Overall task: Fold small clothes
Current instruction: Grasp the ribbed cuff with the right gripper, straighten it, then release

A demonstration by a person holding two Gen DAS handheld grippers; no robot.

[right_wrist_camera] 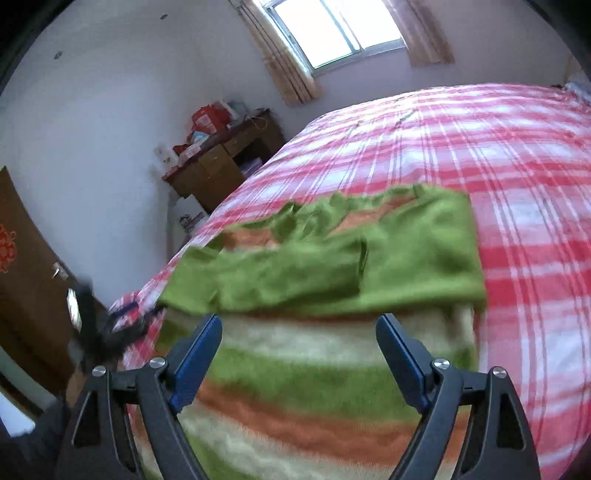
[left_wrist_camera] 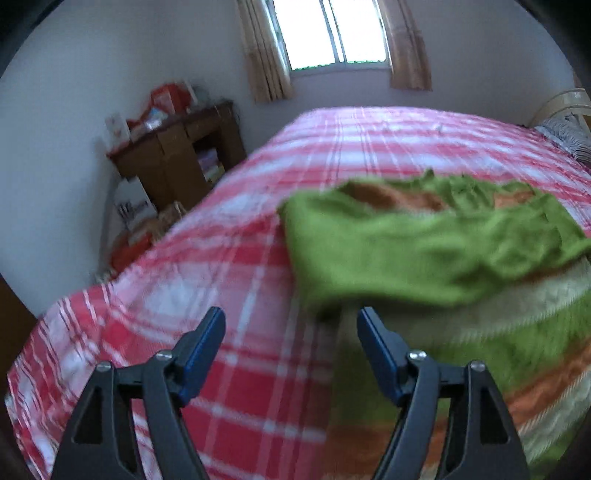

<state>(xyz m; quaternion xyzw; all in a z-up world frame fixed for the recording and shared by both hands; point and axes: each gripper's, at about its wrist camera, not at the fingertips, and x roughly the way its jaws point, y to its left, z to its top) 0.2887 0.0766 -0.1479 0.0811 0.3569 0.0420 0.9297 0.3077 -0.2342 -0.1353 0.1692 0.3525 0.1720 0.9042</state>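
A small knitted sweater [left_wrist_camera: 406, 251] with green, cream and orange stripes lies flat on the red and white plaid bed cover [left_wrist_camera: 221, 258]. Its plain green sleeves [right_wrist_camera: 295, 269] are folded across the chest. My left gripper [left_wrist_camera: 291, 315] is open over the sweater's left edge, above the bed cover, with nothing between its fingers. My right gripper [right_wrist_camera: 299, 321] is open above the striped body of the sweater [right_wrist_camera: 314, 369], just below the folded sleeves, and holds nothing. A dark blurred shape [right_wrist_camera: 122, 325] by the sweater's left edge in the right wrist view looks like the other gripper.
Past the bed's left side a wooden desk [left_wrist_camera: 177, 158] piled with boxes stands against the wall, with a white bag [left_wrist_camera: 133, 203] on the floor beside it. A curtained window [left_wrist_camera: 332, 33] is at the far wall. A pillow [left_wrist_camera: 569, 133] lies at the right. A brown door [right_wrist_camera: 26, 277] is at the left.
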